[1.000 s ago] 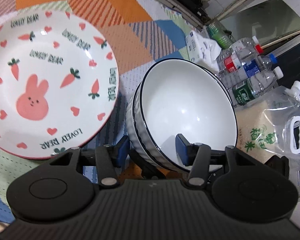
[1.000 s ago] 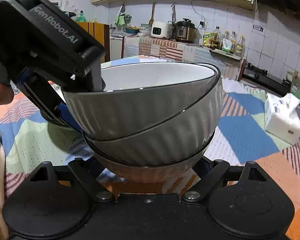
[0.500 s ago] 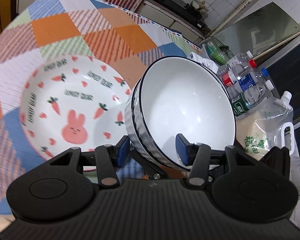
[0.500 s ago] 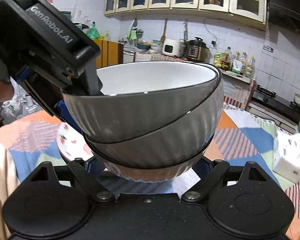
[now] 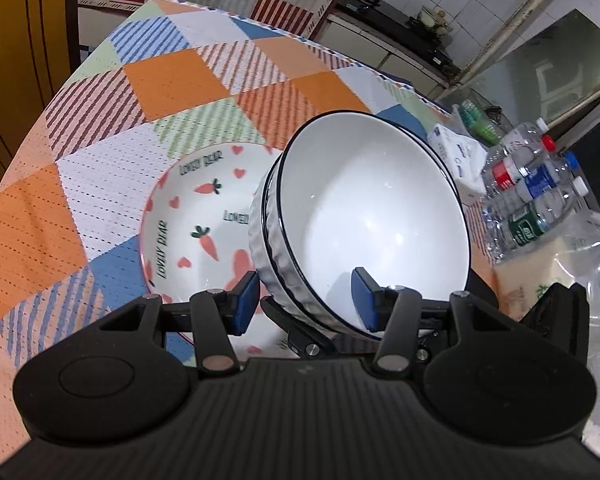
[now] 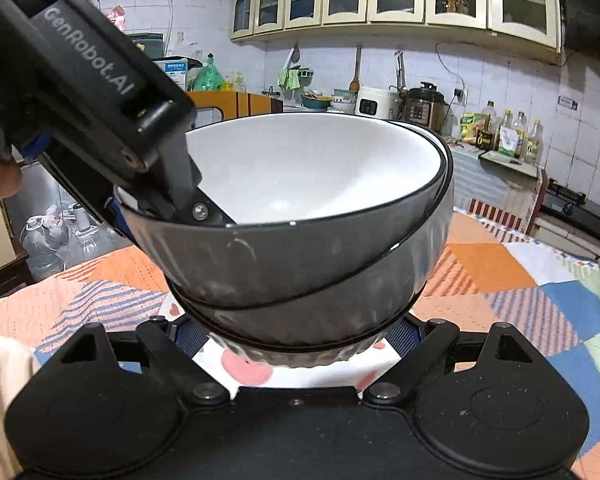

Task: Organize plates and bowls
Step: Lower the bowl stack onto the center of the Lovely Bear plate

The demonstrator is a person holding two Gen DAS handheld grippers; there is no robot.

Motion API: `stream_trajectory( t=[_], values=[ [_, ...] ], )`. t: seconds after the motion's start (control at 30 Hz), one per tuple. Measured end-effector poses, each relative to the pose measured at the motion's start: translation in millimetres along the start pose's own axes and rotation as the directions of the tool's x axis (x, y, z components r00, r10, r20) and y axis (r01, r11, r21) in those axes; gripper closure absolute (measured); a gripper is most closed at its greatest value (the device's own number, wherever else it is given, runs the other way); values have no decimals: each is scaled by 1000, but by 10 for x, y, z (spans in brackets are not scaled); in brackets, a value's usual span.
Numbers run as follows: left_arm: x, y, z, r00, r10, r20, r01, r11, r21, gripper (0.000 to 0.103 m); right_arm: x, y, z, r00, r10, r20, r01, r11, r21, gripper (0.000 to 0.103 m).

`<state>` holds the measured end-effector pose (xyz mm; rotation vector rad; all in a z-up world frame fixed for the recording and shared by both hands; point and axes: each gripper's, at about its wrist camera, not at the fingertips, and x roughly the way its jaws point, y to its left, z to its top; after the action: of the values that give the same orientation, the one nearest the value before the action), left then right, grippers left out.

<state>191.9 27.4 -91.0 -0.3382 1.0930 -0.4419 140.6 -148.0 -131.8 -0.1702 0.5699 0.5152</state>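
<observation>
Carrying nested bowls [image 5: 372, 224] toward the rabbit plate [image 5: 188, 224] — stacking step in hand.

Seen from the left wrist: left gripper [image 5: 306, 300] clamped across the near rim of the top bowl, one blue pad inside the white bowl, the other outside against the ribbed wall; stack held tilted over the plate's right edge on the checked tablecloth [image 5: 172, 80], water bottles [image 5: 528, 196] well apart to the right.
Seen from the right wrist: right gripper [image 6: 296, 336] straddling the base of the lowest bowl, fingers spread wide, contact impossible to confirm; plate [image 6: 300, 376] directly beneath.
Judged next: levelling the stack, centring over the plate, lowering gently, then releasing the rim.
</observation>
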Motion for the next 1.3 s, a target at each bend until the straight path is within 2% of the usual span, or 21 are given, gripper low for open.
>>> stream_trajectory(
  t=[0.27, 0.47, 0.63, 0.73, 0.9, 1.1, 1.23, 1.3],
  values=[
    [243, 186, 117, 1000, 21, -22, -21, 1000, 4, 55, 311, -1, -21, 999, -13, -48, 15, 999, 32, 11],
    [365, 317, 213, 999, 30, -38, -31, 999, -41, 55, 483, -28, 25, 996, -13, -89, 18, 998, 54, 11],
    [417, 306, 189, 997, 63, -38, -64, 998, -21, 55, 504, -1, -12, 993, -5, -114, 18, 994, 108, 11],
    [449, 341, 177, 997, 69, -44, -71, 996, -47, 55, 509, 22, -64, 992, -3, -124, 18, 993, 118, 11],
    [459, 408, 175, 998, 51, -37, -54, 995, -89, 55, 514, 45, -60, 992, -24, -121, 36, 995, 98, 11],
    [497, 472, 126, 999, 35, -19, -37, 991, -131, 55, 508, 165, -76, 987, -98, -130, 104, 994, 39, 12],
    [491, 445, 130, 999, 46, -14, -47, 992, -115, 55, 491, 108, -52, 987, -63, -146, 79, 992, 103, 12],
    [481, 434, 114, 999, 53, -3, -53, 993, -110, 55, 480, 108, -35, 985, -62, -158, 78, 992, 100, 12]
  ],
)
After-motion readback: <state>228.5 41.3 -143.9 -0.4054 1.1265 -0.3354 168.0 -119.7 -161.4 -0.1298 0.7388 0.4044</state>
